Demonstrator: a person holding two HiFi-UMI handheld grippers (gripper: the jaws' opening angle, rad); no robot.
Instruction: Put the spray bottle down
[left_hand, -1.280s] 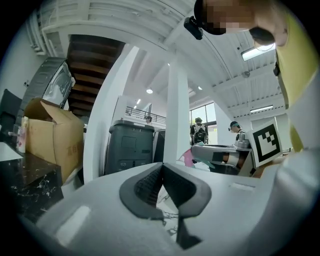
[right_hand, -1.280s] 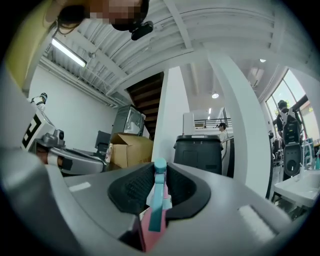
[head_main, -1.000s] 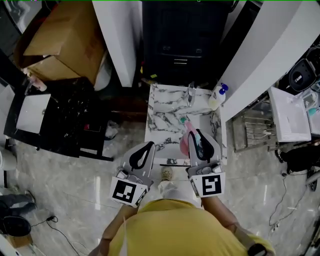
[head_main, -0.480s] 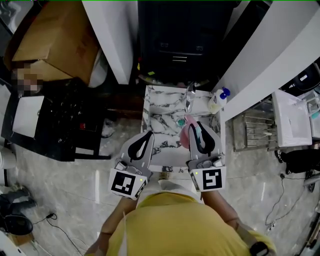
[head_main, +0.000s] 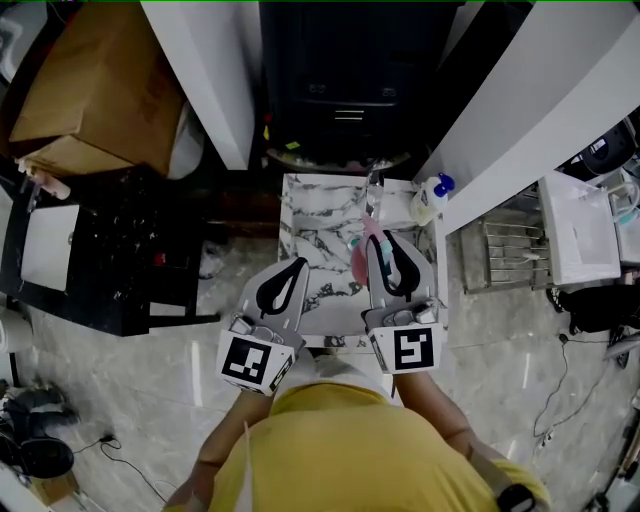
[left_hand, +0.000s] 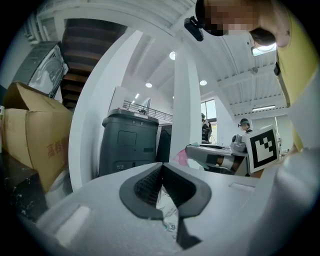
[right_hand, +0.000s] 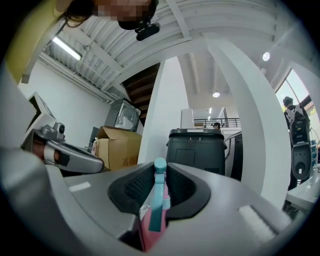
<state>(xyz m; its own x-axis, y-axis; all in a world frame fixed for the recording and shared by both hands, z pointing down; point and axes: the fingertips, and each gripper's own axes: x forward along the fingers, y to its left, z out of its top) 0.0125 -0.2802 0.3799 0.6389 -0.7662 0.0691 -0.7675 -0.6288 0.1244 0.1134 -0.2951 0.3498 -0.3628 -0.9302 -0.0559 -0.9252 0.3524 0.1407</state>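
We pinch the pink, teal-nozzled spray bottle (right_hand: 156, 202) in our right hand-held gripper (right_hand: 159, 169) over the veined marble bench (head_main: 310, 215); our left hand-held gripper (left_hand: 162, 168) is pressed together.

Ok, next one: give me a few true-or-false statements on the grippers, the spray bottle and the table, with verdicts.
1. The right gripper is clamped on the pink spray bottle. True.
2. The left gripper has its jaws wide apart. False: they are together, with nothing between them.
3. The spray bottle already stands on the marble table. False: it is held in the right gripper.
4. A blue-capped bottle stands at the table's far right corner. True.
5. The cardboard box is at the right of the head view. False: it is at the upper left.
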